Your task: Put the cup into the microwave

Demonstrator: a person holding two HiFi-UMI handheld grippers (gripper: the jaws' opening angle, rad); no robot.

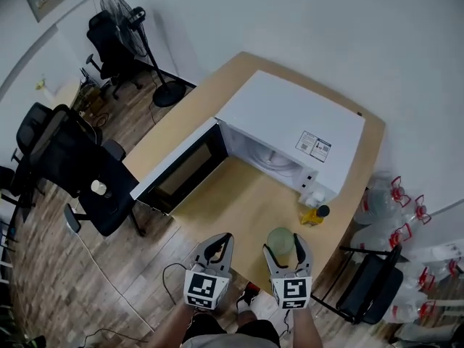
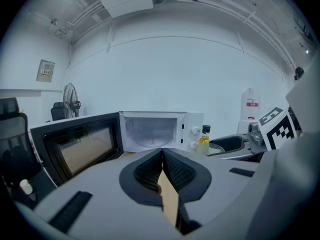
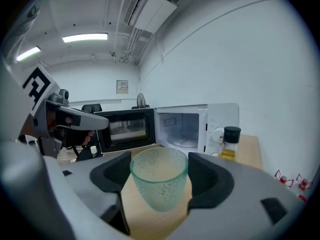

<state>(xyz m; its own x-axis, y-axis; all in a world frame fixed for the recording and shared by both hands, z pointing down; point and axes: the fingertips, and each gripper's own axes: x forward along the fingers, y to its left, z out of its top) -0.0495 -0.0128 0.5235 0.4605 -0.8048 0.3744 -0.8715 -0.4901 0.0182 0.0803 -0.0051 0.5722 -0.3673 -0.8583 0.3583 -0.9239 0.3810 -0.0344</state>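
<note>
A see-through green cup [image 1: 280, 238] stands between the jaws of my right gripper [image 1: 282, 243], near the wooden table's front edge [image 1: 217, 216]. In the right gripper view the cup [image 3: 159, 181] is upright and both pads press on its sides. The white microwave [image 1: 290, 122] sits at the back of the table with its door [image 1: 181, 169] swung wide open to the left and its cavity [image 3: 182, 129] empty. My left gripper [image 1: 221, 243] hovers beside the right one. Its jaws meet at the tips [image 2: 162, 159] with nothing held.
A small bottle of yellow liquid with a black cap [image 1: 317, 214] stands by the microwave's right front corner. Black office chairs [image 1: 80, 165] and a standing fan [image 1: 127, 20] are on the floor to the left. Large water bottles [image 1: 395, 209] and another chair [image 1: 370, 285] are on the right.
</note>
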